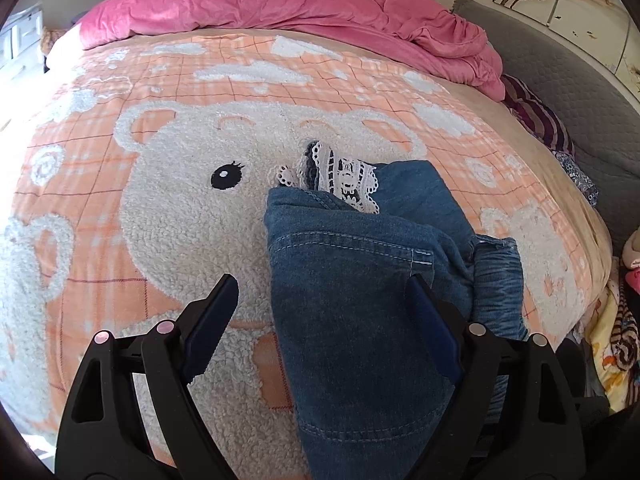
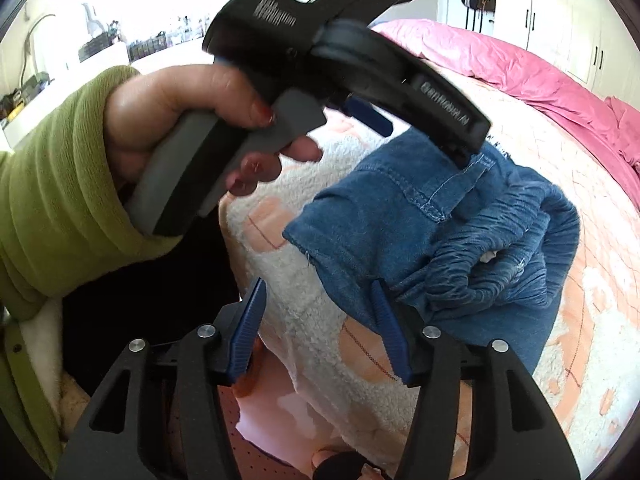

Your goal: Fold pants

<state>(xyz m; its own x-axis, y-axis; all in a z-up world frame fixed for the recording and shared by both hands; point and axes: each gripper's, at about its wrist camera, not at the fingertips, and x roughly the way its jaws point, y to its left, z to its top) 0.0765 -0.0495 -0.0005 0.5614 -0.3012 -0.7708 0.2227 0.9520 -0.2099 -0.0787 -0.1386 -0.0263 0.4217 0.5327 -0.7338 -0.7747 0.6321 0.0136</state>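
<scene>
Blue ribbed pads line both jaws of the right gripper [image 2: 320,304], which stand apart and released; the right-hand pad lies against the near edge of the pants [image 2: 400,216], the left-hand pad hangs over bare blanket, and nothing is pinched between them. No earlier view is available to compare. Jaws of the left gripper [image 1: 324,292] are spread wide and unclenched, straddling the near end of the pants [image 1: 360,300]; whether the right-hand pad touches the denim cannot be told.

Pants condition: blue denim, folded into a compact bundle with pale contrast stitching along the seams. An elasticated, gathered waistband [image 2: 500,256] bunches on the right side of the bundle. White lace trim [image 1: 340,180] protrudes from the far end.

Location: the bundle rests on the bed, on a fleece blanket [image 1: 160,240] near its front edge, over a white bear motif.

Clearance: open blanket extends to the left and beyond the bundle. A rumpled pink duvet [image 1: 280,4] borders the far side. The blanket edge drops away below the right gripper.

Surfaces: the blanket is peach check with looped, woolly pile. A hand [image 2: 168,120] in a green ribbed sleeve [image 2: 52,200] grips the left gripper's handle.
</scene>
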